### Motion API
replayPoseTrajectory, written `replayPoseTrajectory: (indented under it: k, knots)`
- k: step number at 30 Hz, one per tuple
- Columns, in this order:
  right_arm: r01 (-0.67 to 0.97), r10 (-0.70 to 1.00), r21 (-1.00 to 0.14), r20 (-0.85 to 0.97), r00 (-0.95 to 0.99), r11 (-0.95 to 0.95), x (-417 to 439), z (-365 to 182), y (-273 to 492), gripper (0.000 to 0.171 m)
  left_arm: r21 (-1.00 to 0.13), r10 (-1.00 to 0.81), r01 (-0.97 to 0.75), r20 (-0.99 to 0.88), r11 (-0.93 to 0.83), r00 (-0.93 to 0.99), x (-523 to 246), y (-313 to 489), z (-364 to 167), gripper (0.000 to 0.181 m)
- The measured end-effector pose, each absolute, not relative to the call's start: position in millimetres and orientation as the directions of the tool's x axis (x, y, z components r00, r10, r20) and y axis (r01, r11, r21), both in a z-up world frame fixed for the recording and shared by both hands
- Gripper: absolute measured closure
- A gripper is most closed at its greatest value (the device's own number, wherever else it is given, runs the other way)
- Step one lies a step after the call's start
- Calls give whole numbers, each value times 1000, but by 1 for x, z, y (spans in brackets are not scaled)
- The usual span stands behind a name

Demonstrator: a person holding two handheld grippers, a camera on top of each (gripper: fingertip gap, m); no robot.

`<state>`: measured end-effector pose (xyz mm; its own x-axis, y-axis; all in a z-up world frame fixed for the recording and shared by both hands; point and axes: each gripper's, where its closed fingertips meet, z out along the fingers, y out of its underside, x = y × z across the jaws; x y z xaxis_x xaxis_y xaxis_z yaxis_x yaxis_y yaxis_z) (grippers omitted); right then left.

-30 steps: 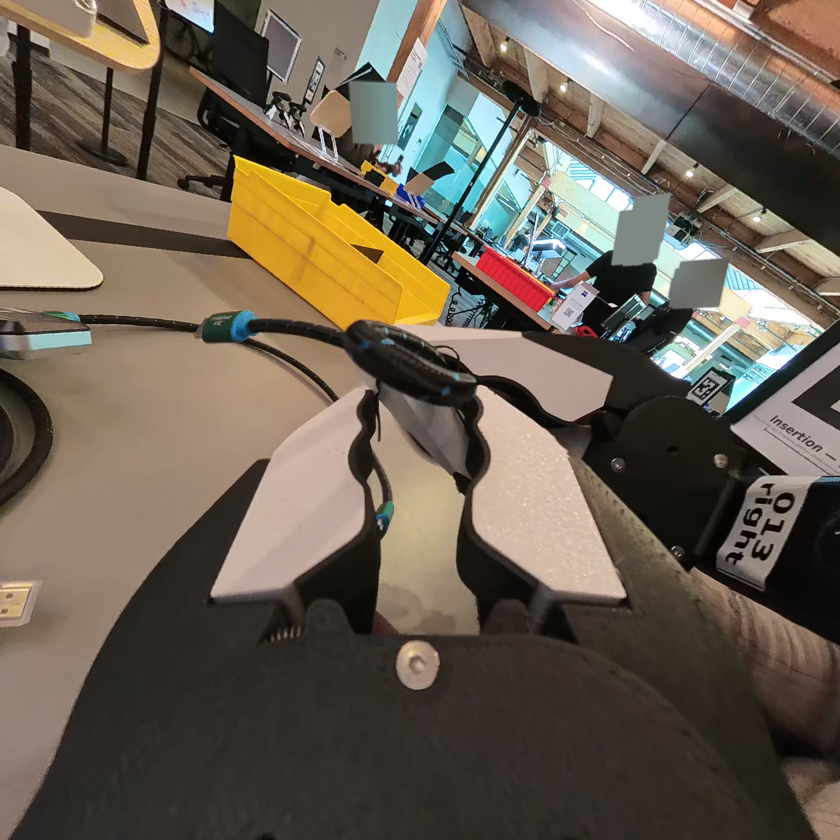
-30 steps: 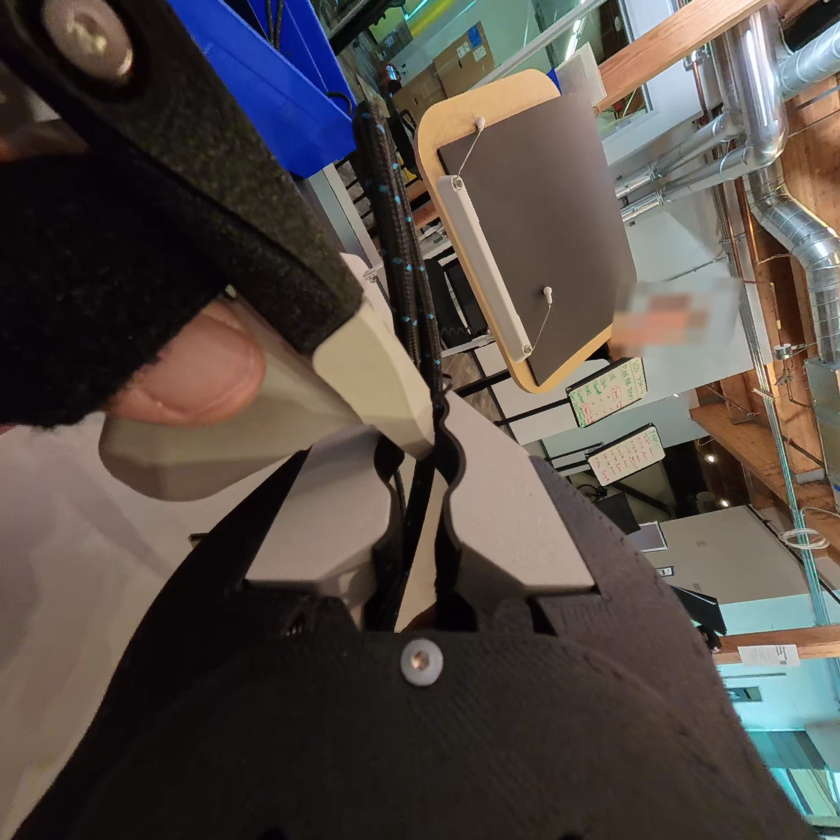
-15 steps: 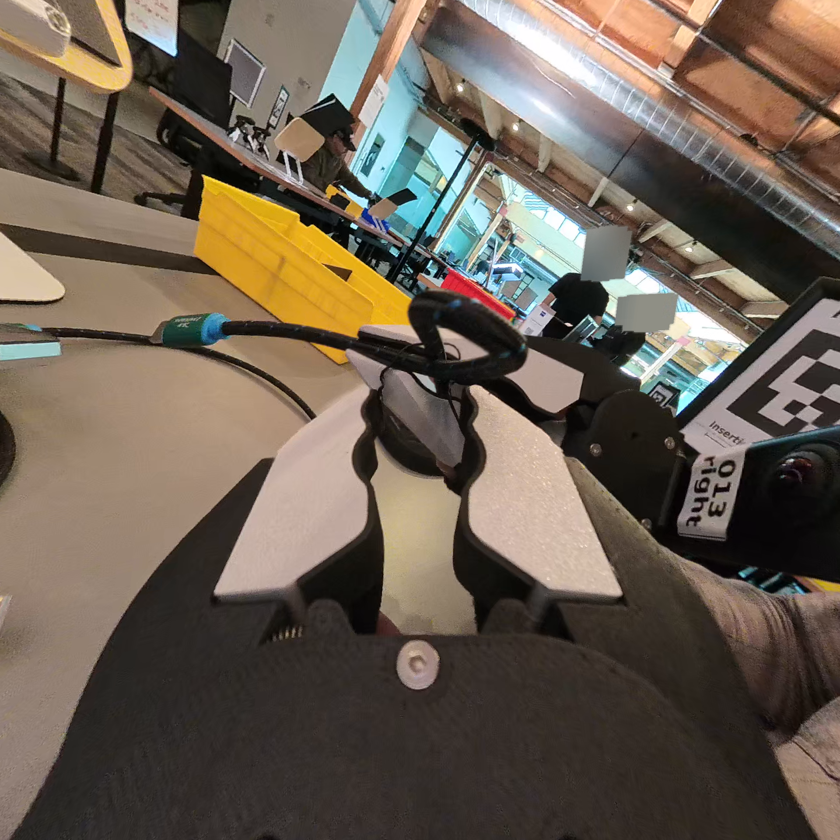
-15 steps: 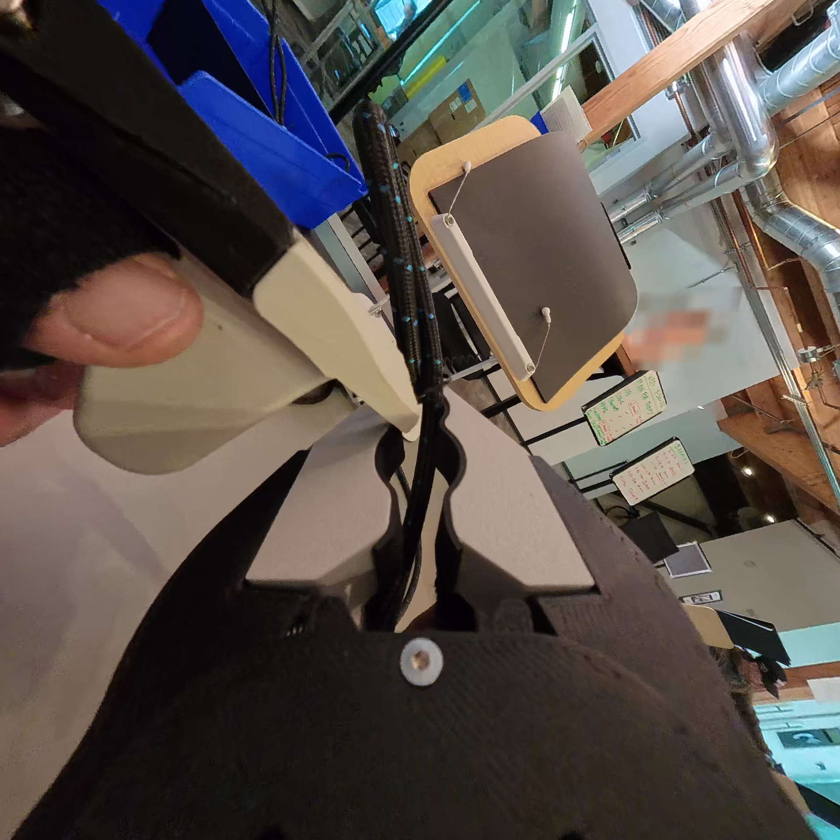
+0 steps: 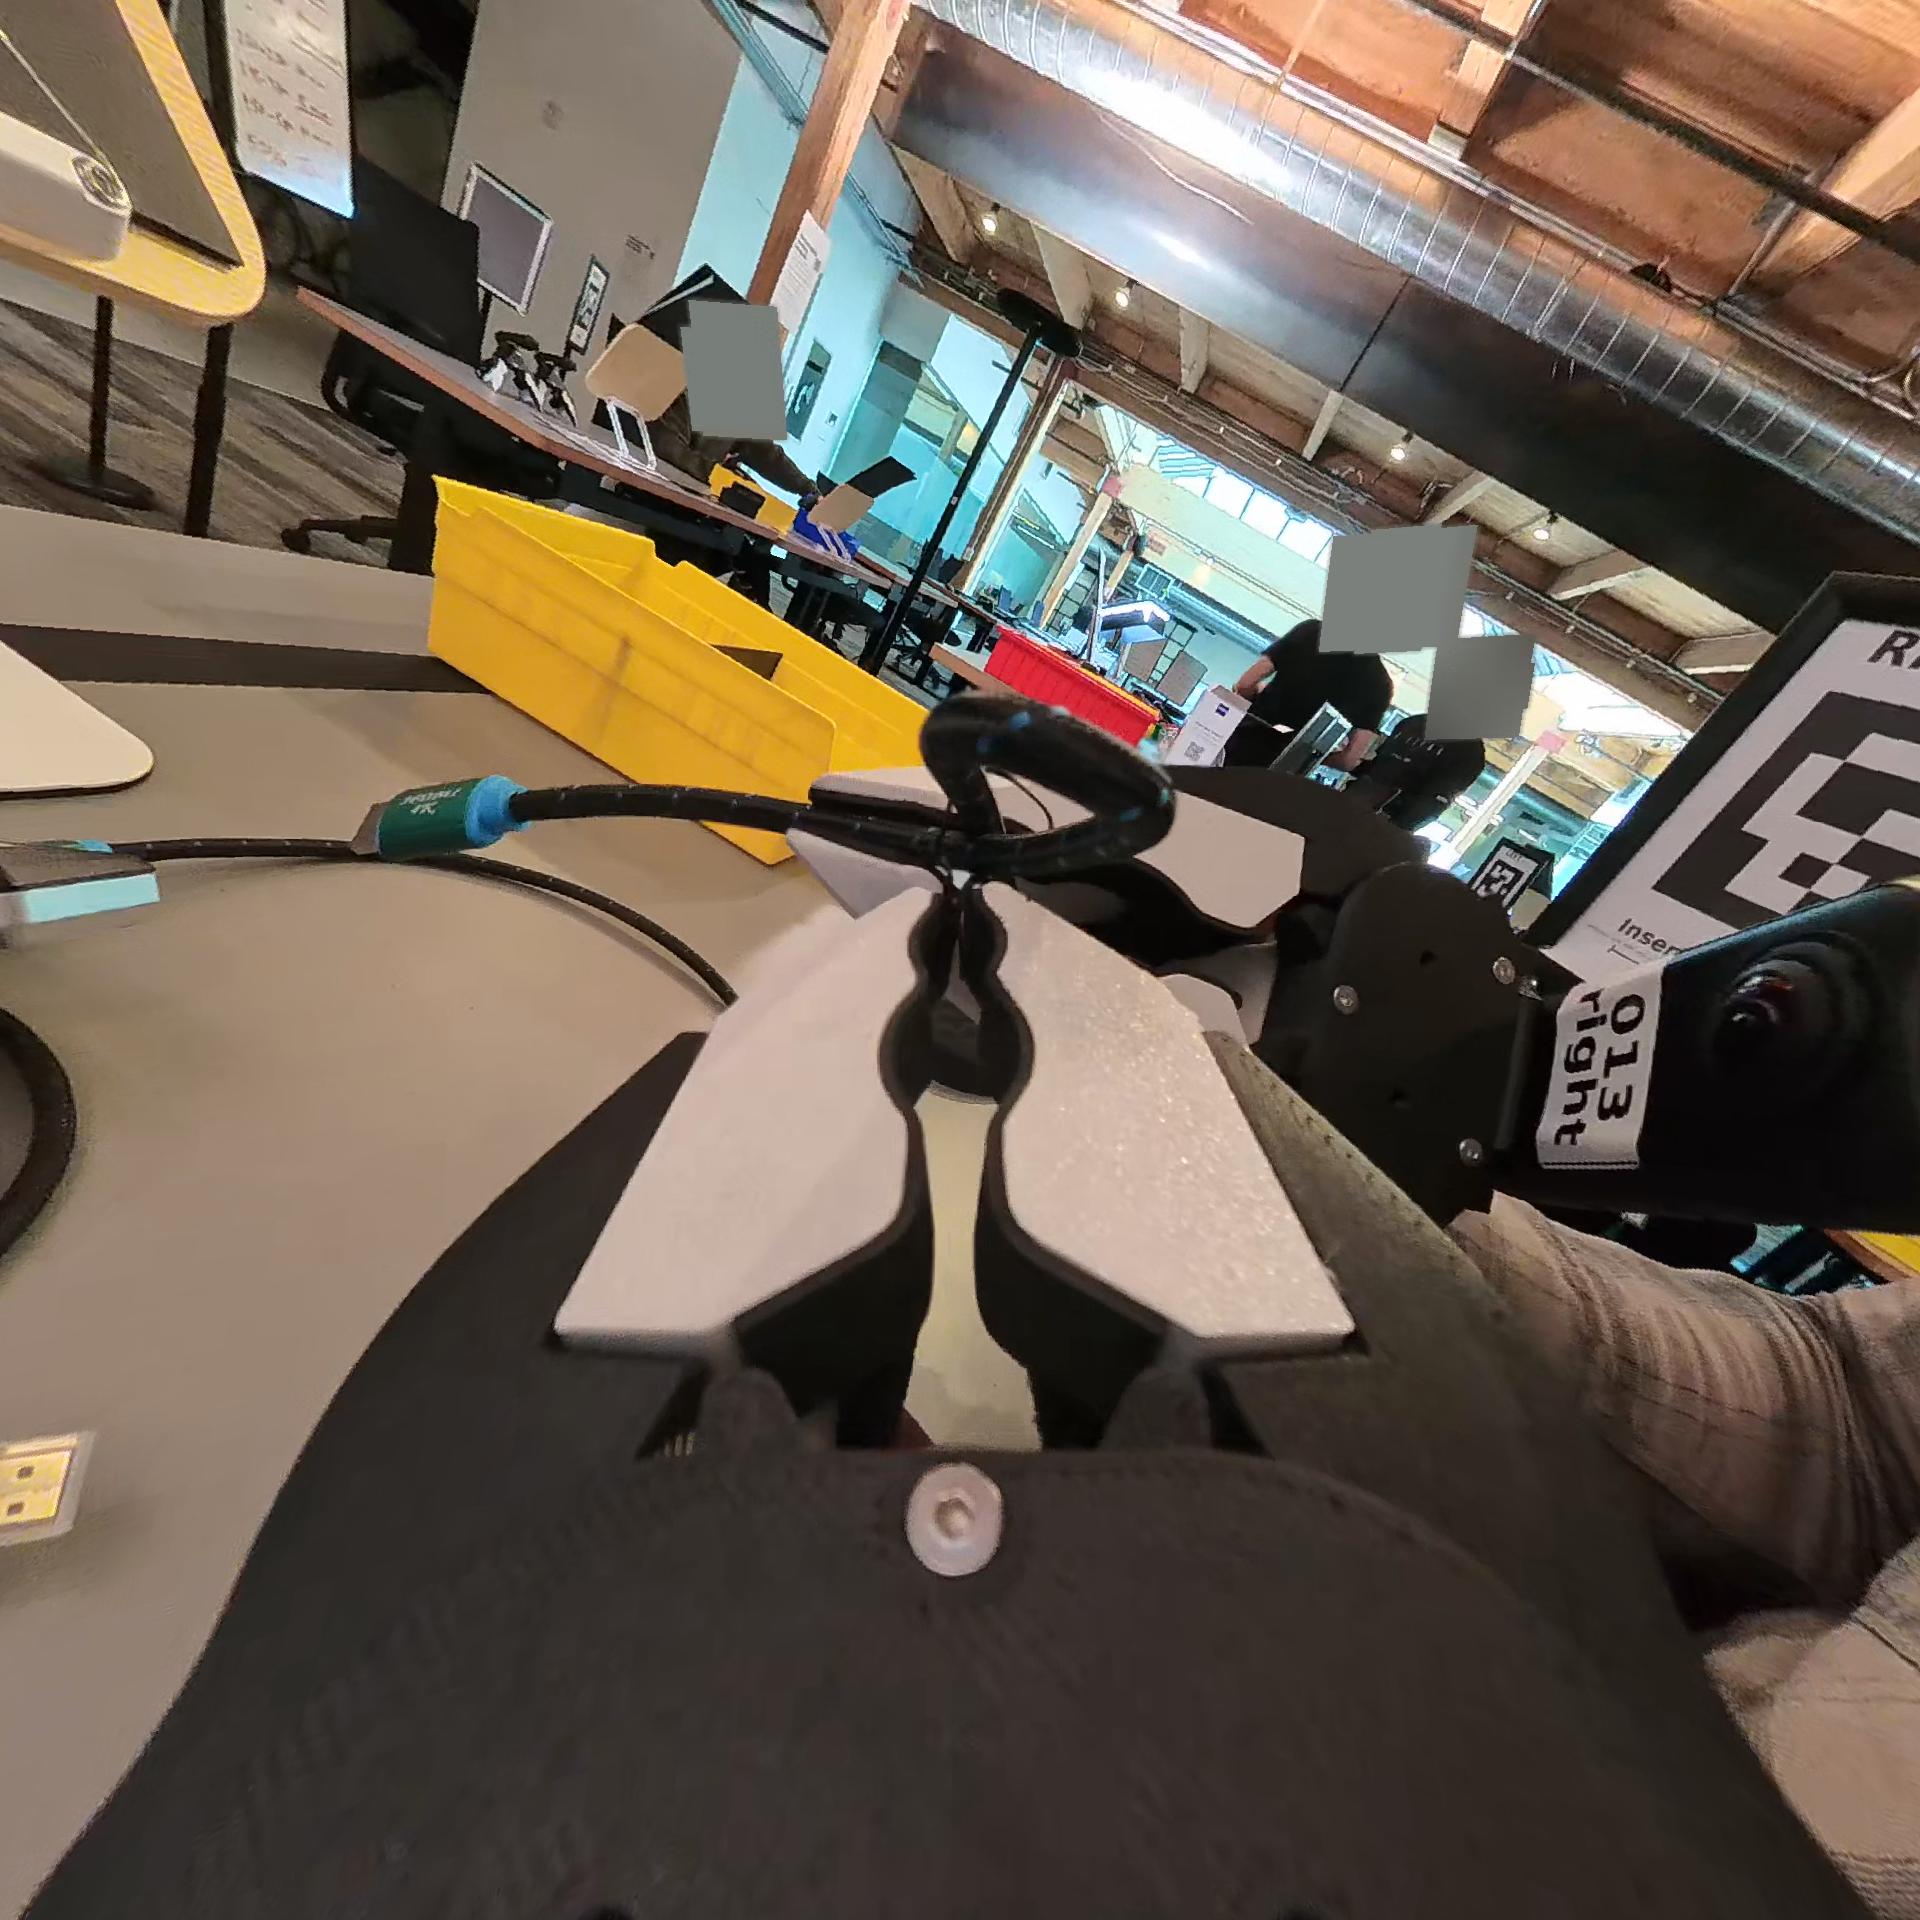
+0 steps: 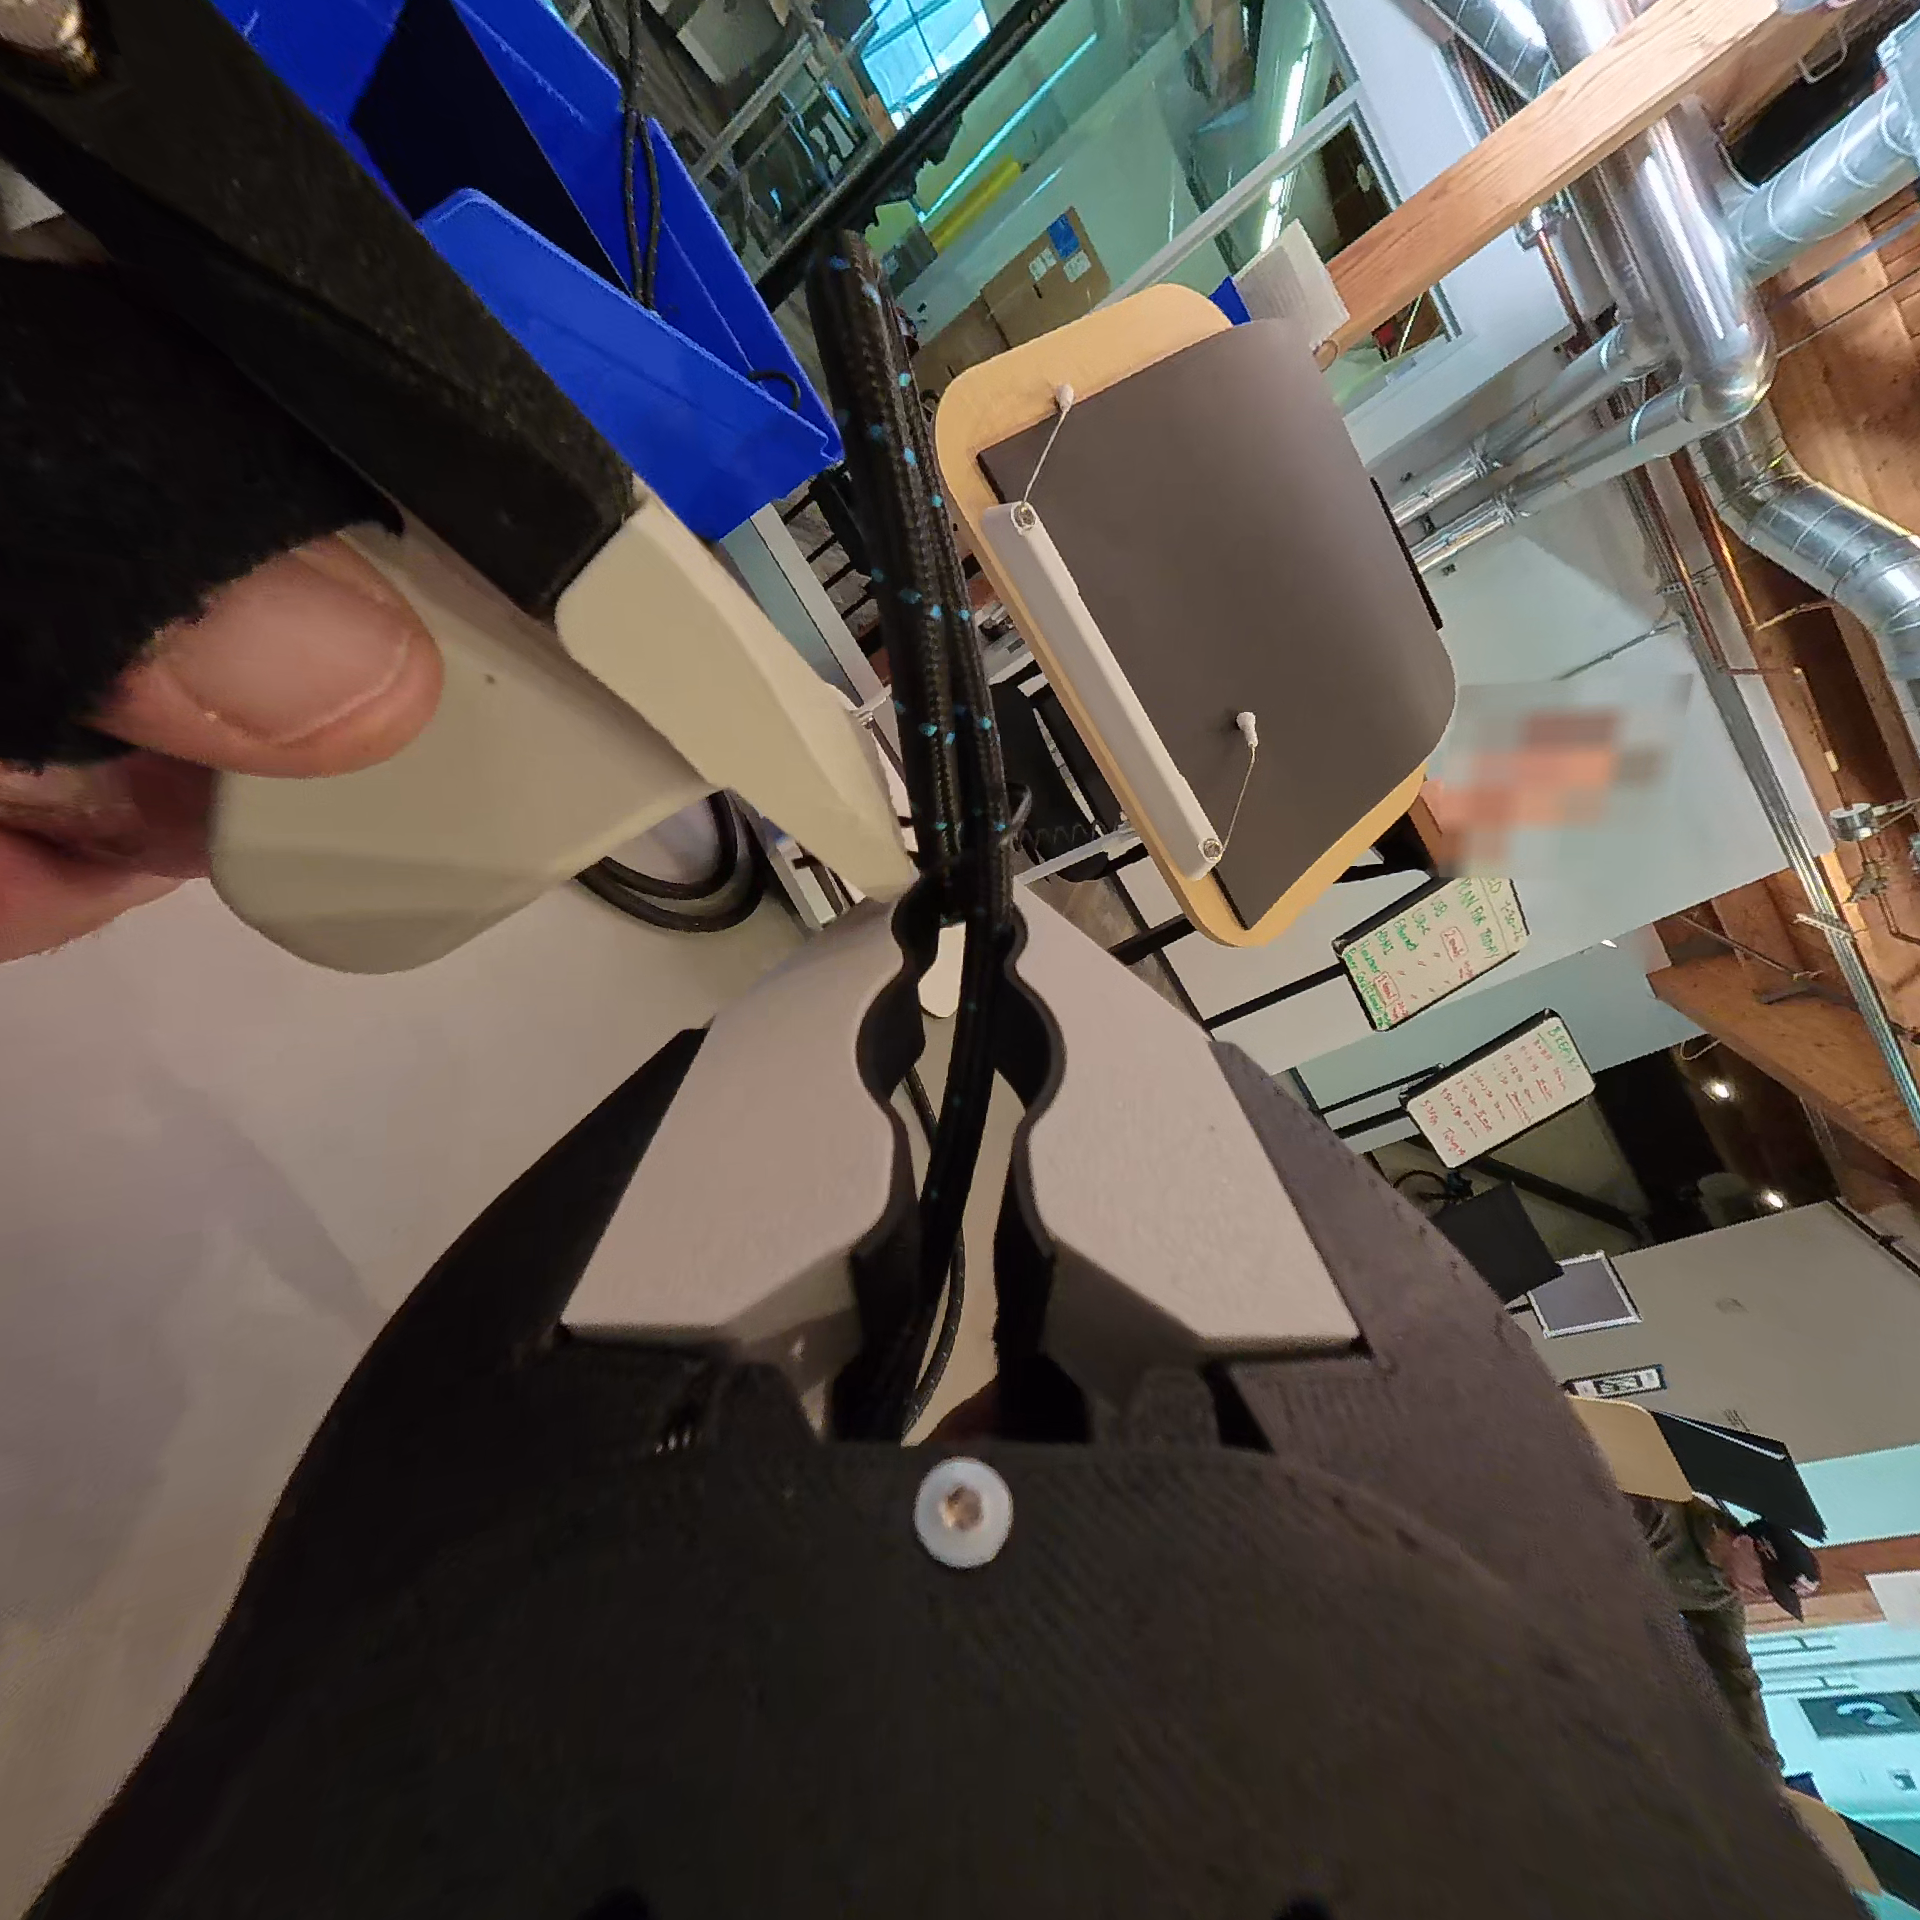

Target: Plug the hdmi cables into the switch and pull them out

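Left gripper (image 5: 961, 935) nearly closed, tips pinching a thin tie on a black braided HDMI cable (image 5: 1049, 774). Right gripper (image 6: 961, 940) also nearly closed, clamped on the same bundled cable (image 6: 940, 665), held above a grey table (image 5: 312, 1039). Seen from the left wrist view, looped cable arching over the right gripper (image 5: 1049, 868), teal-collared plug (image 5: 442, 819) jutting out left, free in the air. Beyond, at the left edge, part of a pale switch (image 5: 73, 891), a second cable (image 5: 582, 894) running toward it. Farther back, a yellow bin (image 5: 623, 665).

Likely light, springy, stiff near the plug; best gripped on the rigid plug housing, not the braid. Switch ports cut off; plug's metal tip hard to make out.
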<state>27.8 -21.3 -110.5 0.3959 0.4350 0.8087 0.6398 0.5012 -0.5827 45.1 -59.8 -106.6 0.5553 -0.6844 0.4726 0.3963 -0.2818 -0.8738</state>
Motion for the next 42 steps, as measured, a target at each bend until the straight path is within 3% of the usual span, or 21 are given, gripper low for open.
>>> replayPoseTrajectory:
  k: [10, 16, 21, 27, 32, 38, 42]
  knots:
    - [628, 551, -644, 744, 379, 437, 27, -118, -22, 168, -964, -680, 196, 267, -181, 683, 43, -59, -110, 181]
    - [568, 695, -748, 609, 382, 343, 28, -123, -24, 168, -996, -633, -69, -21, -51, 774, 38, -55, -110, 181]
    - [505, 808, -832, 452, 377, 229, 26, -125, -29, 168, -944, -550, -324, -304, 63, 778, 34, -52, -107, 181]
    - [399, 932, -917, 147, 332, 3, 21, -125, -40, 167, -695, -376, -684, -709, 223, 597, 29, -48, -98, 181]
    - [321, 964, -923, -145, 224, -213, 13, -124, -51, 168, -417, -247, -853, -903, 313, 351, 23, -43, -92, 181]
    - [214, 882, -865, -470, -23, -455, 7, -103, -75, 167, 15, 59, -893, -998, 449, 13, 21, -46, -69, 181]
    - [136, 795, -819, -574, -199, -557, 9, -85, -88, 167, 224, 234, -827, -965, 516, -116, 26, -53, -55, 181]
